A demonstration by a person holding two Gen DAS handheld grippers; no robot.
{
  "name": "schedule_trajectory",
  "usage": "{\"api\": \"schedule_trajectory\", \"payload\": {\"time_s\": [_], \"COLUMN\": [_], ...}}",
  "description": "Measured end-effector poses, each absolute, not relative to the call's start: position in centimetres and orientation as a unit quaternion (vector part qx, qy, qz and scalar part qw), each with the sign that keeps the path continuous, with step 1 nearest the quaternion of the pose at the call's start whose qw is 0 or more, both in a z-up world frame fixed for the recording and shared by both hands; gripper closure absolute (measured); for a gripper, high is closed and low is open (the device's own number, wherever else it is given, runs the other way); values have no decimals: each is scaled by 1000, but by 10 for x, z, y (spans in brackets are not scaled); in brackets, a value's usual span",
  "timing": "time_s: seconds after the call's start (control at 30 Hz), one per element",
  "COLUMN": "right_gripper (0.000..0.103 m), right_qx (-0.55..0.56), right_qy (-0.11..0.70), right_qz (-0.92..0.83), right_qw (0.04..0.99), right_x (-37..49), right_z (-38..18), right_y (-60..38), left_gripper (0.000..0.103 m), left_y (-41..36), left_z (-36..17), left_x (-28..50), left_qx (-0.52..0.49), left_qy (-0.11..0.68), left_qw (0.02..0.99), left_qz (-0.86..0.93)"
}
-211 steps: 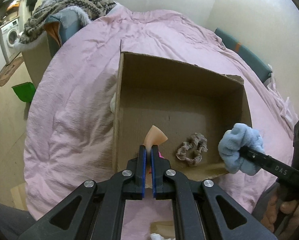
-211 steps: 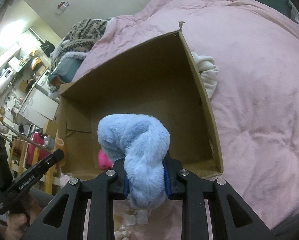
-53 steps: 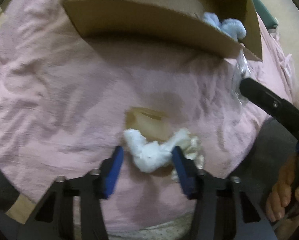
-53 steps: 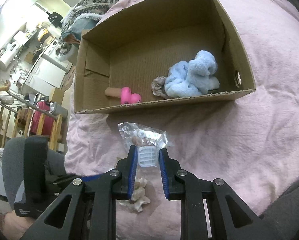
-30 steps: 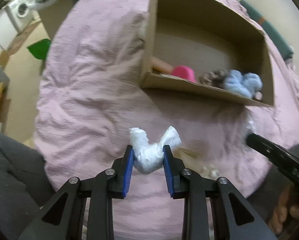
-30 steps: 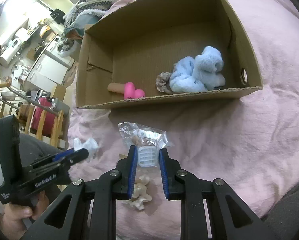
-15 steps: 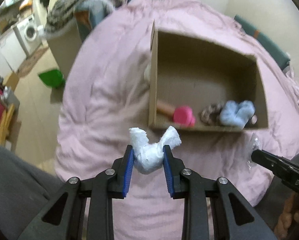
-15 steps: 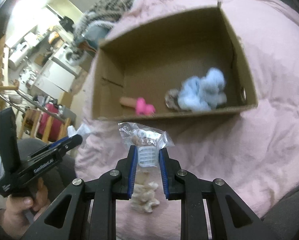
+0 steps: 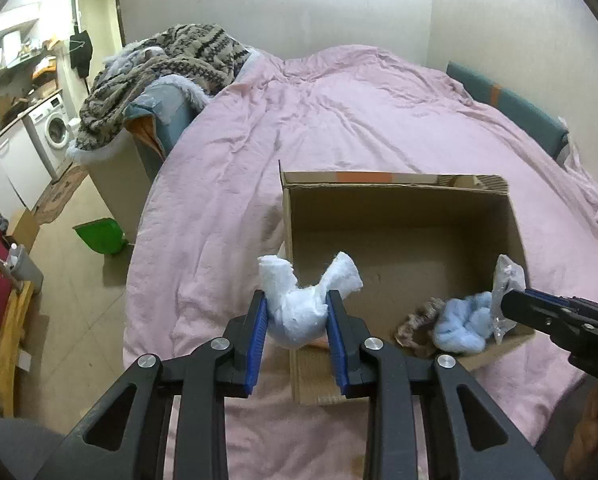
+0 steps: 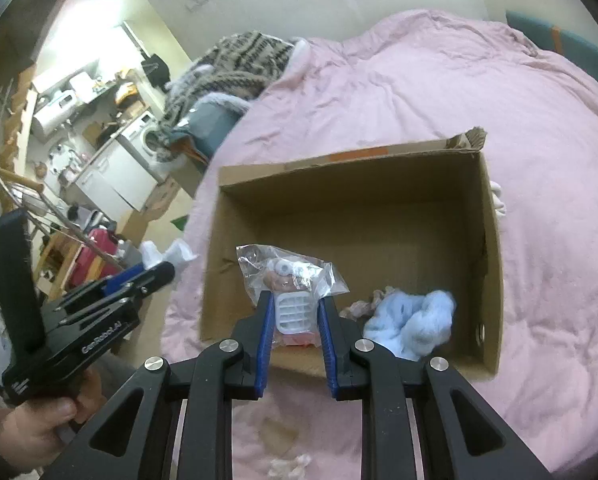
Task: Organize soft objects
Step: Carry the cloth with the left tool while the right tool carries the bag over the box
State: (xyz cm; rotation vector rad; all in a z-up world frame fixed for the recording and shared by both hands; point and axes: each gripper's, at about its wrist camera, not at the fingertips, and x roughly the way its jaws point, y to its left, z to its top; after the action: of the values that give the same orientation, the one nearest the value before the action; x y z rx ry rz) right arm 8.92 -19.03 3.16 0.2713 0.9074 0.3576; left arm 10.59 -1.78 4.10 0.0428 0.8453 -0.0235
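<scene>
While both tools hang above the near edge of the bed, the left gripper (image 9: 298,322) has its blue-padded fingers (image 9: 256,342) pressed in on a white fluffy wad (image 9: 299,304). The wad bulges between the pads and sticks out past the tips in two stubby ends, held in the air over the near left corner of the cardboard box (image 9: 403,200). Next to it, the right gripper (image 10: 296,318) pinches a clear plastic bag (image 10: 289,280) by a white ribbed piece inside it, and the crinkled top of the bag fans out beyond the fingertips, above the near left part of the box floor. Below the fingers, a small pale scrap (image 10: 293,465) lies on the pink duvet (image 10: 419,92), short of the box. Inside the box, against its near wall, a light blue fuzzy bundle (image 10: 413,320) rests with a brownish scrunchie (image 9: 415,322) touching its left side. Farther off, past the bed's left edge, a patterned knit heap (image 9: 159,68) sits piled on a bin, with a washing machine (image 9: 55,132) behind.
</scene>
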Motion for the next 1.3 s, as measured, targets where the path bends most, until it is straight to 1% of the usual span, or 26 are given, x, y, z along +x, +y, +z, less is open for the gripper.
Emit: {"api": "schedule_trajectory", "payload": {"time_s": [0.2,0.37,0.53,1.03,1.3], "right_gripper": [80,80,80,79,79], "right_qx": [127,148,144,124,131], "right_qy": [458,482,499,523,524], "right_qz": [155,146,140,123,121], "right_qw": [866,851,843,834,832], "right_x": [114,121,123,124,123], "right_z": [7,-22,-37,-49,-49], "right_y": [-191,-198,-196,-191,-195], "left_gripper": [77,77,77,76,75], "left_y": [-24,-24,-28,-33,-32], "left_z": [18,-6,-18,-10,-9], "left_x": [134,142,143,131,129], "left_qx": [1,-21,-3,13,11], "left_qy": [425,456,465,435,433], "left_qw": [905,889,885,899,900], "left_qz": [-29,-34,-37,-41,-44]}}
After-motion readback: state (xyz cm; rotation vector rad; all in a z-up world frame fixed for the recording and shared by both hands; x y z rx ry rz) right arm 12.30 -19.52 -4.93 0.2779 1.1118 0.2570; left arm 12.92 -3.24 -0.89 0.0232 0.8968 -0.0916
